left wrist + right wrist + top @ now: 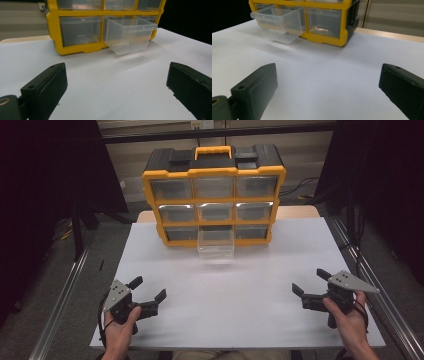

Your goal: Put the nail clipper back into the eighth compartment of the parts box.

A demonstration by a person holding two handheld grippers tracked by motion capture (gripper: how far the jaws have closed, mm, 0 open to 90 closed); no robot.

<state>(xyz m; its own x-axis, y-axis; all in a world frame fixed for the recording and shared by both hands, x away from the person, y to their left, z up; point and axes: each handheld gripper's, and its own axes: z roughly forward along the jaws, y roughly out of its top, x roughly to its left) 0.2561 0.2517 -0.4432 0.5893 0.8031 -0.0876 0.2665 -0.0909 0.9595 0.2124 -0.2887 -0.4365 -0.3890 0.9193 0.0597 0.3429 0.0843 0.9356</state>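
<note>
- Drawer (215,243): the clear plastic drawer sits in the middle slot of the bottom row of the yellow-and-black organizer (214,195), pulled out toward the person. In the high view it lies just above the centre of the frame, its front end over the white surface (220,290).
- Its long axis runs from the organizer straight out toward the near edge of the surface, so a push back in would go away from the person, up the frame.
- The left gripper (148,292) rests at the lower left of the high view, held in a hand (120,327), jaws spread wide with nothing between them. In the left gripper view the drawer (128,33) shows in the upper middle, a little right of centre, well apart from the jaws.
- The right gripper (310,281) sits at the lower right, in the other hand (350,317), jaws likewise released and empty. In the right gripper view the drawer (278,22) is at the upper left, the organizer (325,20) beside it.
- Both grippers stand well apart from the drawer, one to each side of its line. I judge neither clearly nearer; either one would have to travel forward and inward to meet the drawer's front.
- The drawer looks empty, though its clear walls make that hard to confirm.
</note>
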